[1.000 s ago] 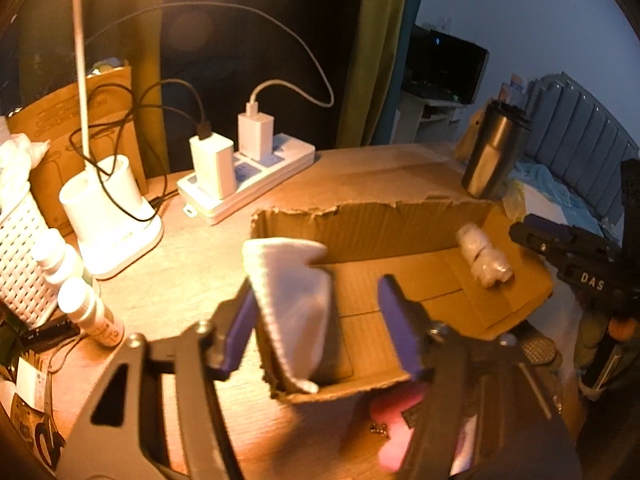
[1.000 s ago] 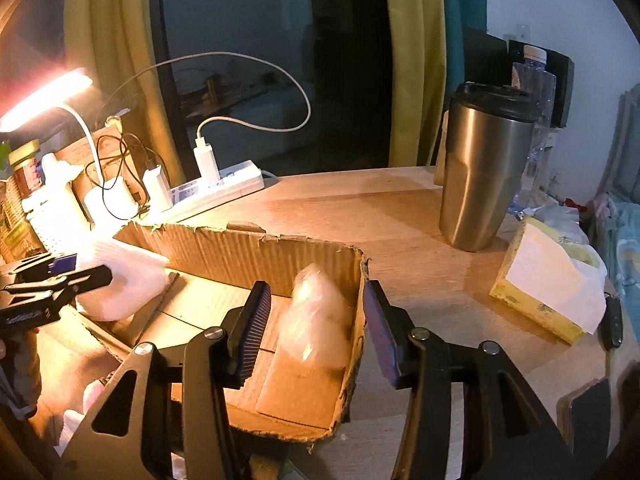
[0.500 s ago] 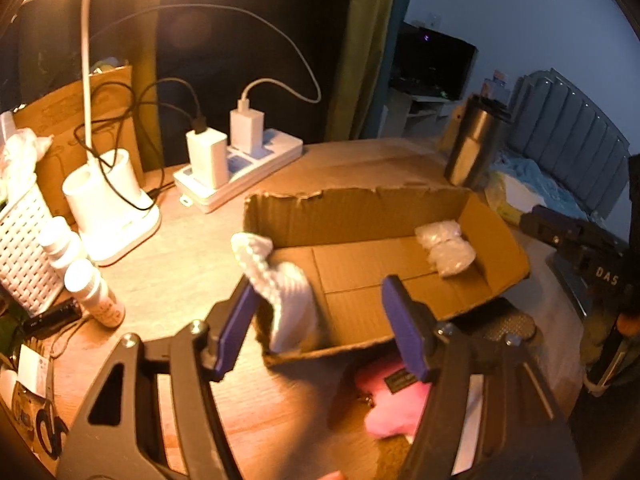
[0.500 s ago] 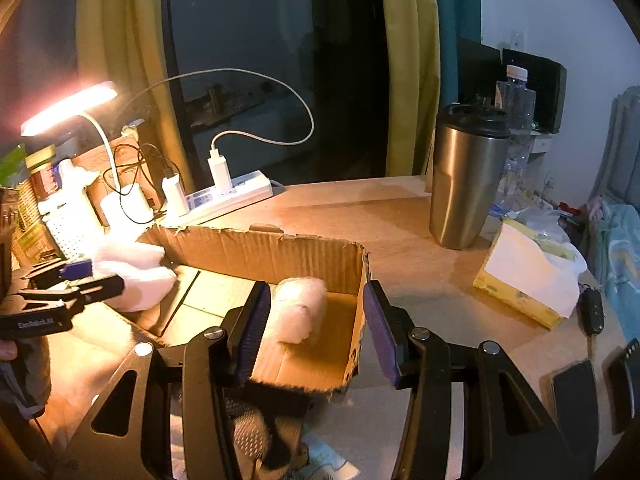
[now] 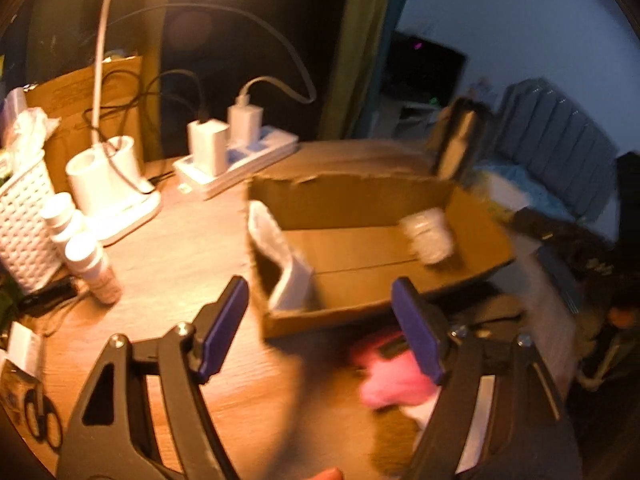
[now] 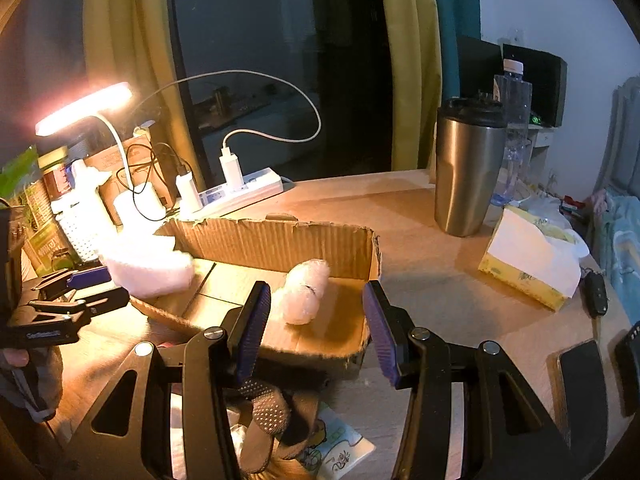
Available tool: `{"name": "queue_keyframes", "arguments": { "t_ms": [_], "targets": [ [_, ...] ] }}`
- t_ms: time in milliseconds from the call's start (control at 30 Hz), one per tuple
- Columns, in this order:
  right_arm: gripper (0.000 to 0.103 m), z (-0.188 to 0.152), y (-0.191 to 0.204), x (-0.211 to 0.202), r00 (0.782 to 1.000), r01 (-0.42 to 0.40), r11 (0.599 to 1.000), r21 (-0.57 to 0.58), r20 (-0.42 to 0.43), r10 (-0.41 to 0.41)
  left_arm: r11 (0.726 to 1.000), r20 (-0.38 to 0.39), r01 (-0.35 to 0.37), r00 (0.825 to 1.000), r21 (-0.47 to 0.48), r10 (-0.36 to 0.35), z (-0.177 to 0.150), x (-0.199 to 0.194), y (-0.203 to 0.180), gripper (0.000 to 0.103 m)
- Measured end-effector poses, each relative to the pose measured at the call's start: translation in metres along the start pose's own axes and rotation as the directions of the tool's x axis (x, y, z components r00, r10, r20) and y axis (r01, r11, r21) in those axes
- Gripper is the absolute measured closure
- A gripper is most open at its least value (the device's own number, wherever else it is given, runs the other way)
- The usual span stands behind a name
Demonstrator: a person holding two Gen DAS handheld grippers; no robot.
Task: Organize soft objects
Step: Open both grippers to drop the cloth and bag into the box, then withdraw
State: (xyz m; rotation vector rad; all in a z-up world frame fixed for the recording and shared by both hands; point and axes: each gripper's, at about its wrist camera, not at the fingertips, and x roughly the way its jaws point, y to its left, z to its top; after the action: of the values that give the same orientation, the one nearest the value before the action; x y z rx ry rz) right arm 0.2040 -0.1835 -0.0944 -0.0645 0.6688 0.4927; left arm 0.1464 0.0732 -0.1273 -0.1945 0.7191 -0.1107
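An open cardboard box (image 5: pixel 360 204) (image 6: pixel 280 244) lies on the wooden desk. A white soft cloth (image 5: pixel 280 256) (image 6: pixel 148 260) hangs over its left end wall. A bubble-wrap roll (image 5: pixel 428 236) (image 6: pixel 304 292) rests inside near the right end. My left gripper (image 5: pixel 320 328) (image 6: pixel 92 290) hovers in front of the box, its jaws opening with nothing between them. A pink soft thing (image 5: pixel 392 376) lies on the desk under its right finger. My right gripper (image 6: pixel 316 330) stands open and empty at the box's near right corner, above a dotted dark glove (image 6: pixel 268 408).
A lamp base (image 5: pixel 108 184), power strip (image 5: pixel 240 164) (image 6: pixel 240 192), white basket (image 5: pixel 24 216) and small bottles (image 5: pixel 92 268) stand to the left. A steel tumbler (image 6: pixel 468 168), tissue box (image 6: pixel 528 264), car key (image 6: pixel 596 288) and phone (image 6: pixel 580 372) are to the right.
My left gripper let go of the white cloth, which now hangs over the box's left wall, and drew back. My right gripper also drew back; the bubble-wrap roll stays in the box.
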Motion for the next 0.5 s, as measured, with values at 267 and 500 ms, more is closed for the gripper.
{"name": "queue_keyframes", "arguments": {
  "t_ms": [267, 500],
  "targets": [
    [0.052, -0.002, 0.006, -0.005, 1.0, -0.009, 1.0, -0.007, 0.004, 0.009, 1.0, 0.002, 0.02, 1.0, -0.007, -0.02, -0.014, -0.011, 0.0, 0.027],
    [0.052, -0.003, 0.01, -0.017, 1.0, 0.006, 1.0, -0.013, 0.015, -0.005, 0.999, 0.024, 0.015, 1.0, -0.029, -0.015, -0.019, -0.02, 0.0, 0.027]
  ]
}}
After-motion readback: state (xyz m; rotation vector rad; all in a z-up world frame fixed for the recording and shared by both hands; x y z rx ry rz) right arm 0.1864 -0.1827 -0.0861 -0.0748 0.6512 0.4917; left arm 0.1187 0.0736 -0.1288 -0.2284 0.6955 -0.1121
